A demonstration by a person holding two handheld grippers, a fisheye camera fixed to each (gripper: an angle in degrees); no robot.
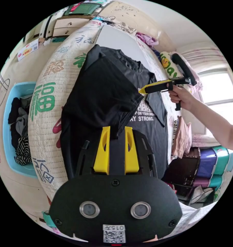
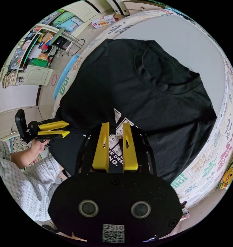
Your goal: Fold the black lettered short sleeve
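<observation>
Left gripper view has the black lettered short sleeve (image 1: 101,103) on the mat (image 1: 44,103), its folded flap at 12 o'clock, pinched by both the left gripper (image 1: 115,130) and right gripper (image 1: 142,90).

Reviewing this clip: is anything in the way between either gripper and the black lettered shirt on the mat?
Nothing visible. The left gripper has shirt fabric between its jaws, and the right gripper touches the folded-over edge. The shirt lies on the mat with nothing else on it.
</observation>
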